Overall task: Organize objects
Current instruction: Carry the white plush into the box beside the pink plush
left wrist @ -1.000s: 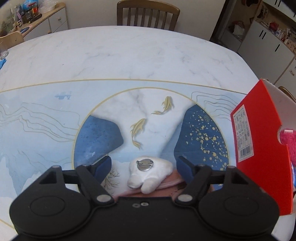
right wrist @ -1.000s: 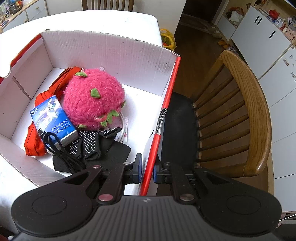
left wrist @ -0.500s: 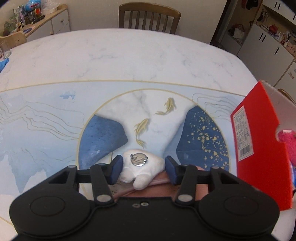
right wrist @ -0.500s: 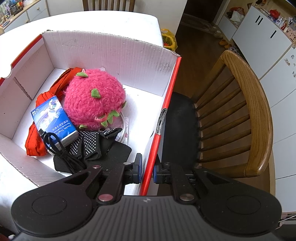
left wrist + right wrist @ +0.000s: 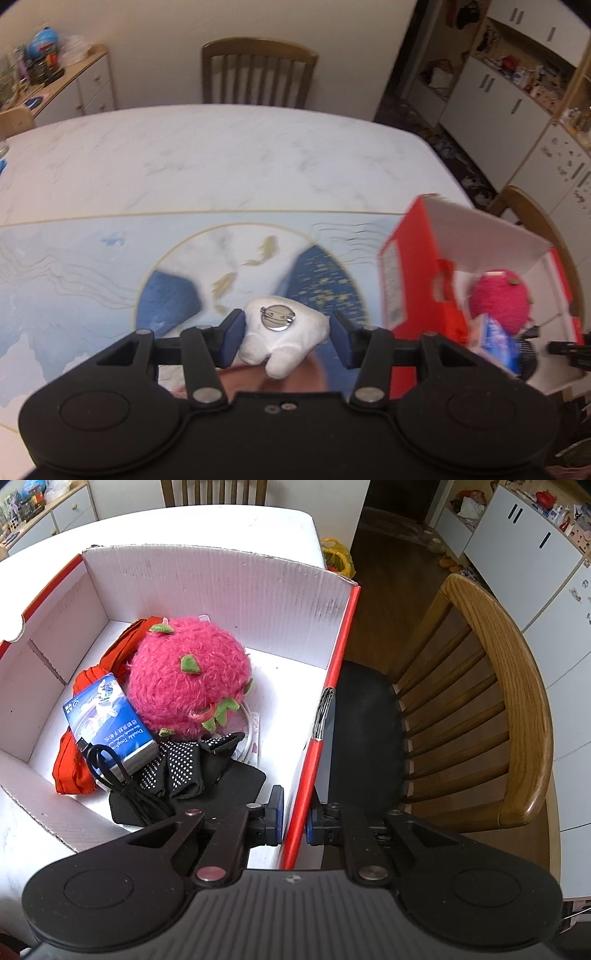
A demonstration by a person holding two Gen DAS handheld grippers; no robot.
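Right gripper (image 5: pixel 294 820) at bottom centre clamped on the red box wall (image 5: pixel 320 738), pink dragon-fruit plush (image 5: pixel 188 681) centre left, blue packet (image 5: pixel 109 720), dotted black gloves (image 5: pixel 177 768), wooden chair (image 5: pixel 509 701) right.

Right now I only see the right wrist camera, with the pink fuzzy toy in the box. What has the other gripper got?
Observer: The left gripper has a white plush toy between its jaws.
Child: Is there anything on the toy?
Observer: Yes, a round metal pin sits on the side facing the camera.
Child: Where's my box from there?
Observer: The red box stands to the right of that gripper, beside a blue table mat with gold fish on it.
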